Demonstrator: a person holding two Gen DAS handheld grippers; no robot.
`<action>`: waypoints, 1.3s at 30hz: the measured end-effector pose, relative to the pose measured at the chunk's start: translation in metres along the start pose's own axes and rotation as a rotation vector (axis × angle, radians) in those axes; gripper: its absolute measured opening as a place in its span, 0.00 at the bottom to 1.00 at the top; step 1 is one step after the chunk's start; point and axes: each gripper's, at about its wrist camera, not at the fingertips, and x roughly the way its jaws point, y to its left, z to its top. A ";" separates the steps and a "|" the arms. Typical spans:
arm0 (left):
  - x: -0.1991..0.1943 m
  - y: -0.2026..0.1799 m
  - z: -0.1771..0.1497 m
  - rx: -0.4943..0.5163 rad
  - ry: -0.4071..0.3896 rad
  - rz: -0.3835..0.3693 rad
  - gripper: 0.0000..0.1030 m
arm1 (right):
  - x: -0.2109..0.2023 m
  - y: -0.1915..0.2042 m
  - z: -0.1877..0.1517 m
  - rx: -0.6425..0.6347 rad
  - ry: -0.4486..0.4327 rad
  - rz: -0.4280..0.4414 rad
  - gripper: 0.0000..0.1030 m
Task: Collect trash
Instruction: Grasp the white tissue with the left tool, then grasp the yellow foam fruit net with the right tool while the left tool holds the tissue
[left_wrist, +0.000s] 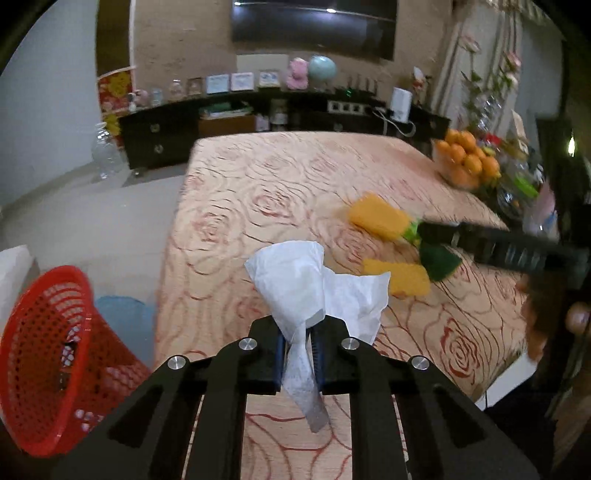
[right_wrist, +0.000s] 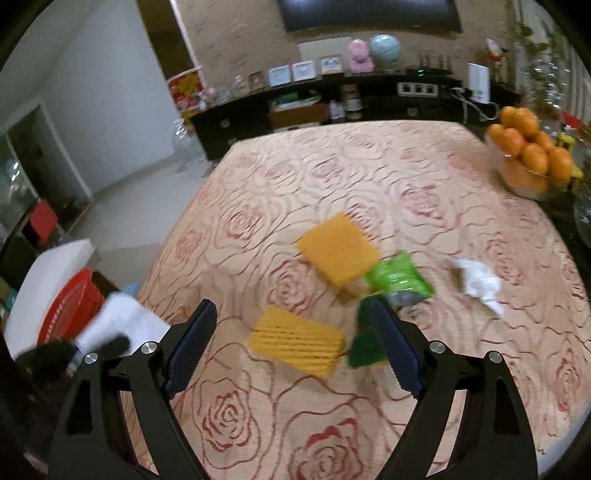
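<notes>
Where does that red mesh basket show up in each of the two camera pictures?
Left wrist view: the red basket fills the lower left corner, beside the table.
Right wrist view: only part of it shows at the left edge, behind the white tissue.
Shared landmark: the bowl of oranges, far right.

text check | I read no words, labels or numbers anywhere | printing on green wrapper (right_wrist: 399, 278) too blurred

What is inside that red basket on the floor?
The red basket looks mostly bare inside: just mesh wall and a few dark, blurry shapes. Its bottom is hidden. The left gripper holds a white tissue nearby.
</notes>
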 end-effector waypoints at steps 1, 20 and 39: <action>-0.002 0.004 0.001 -0.011 -0.004 0.003 0.11 | 0.005 0.004 -0.001 -0.012 0.009 0.004 0.80; -0.019 0.024 0.002 -0.056 -0.023 0.009 0.11 | 0.075 0.017 -0.025 -0.134 0.136 -0.096 0.75; -0.019 0.026 0.003 -0.057 -0.025 0.026 0.11 | 0.076 0.026 -0.027 -0.171 0.128 -0.087 0.43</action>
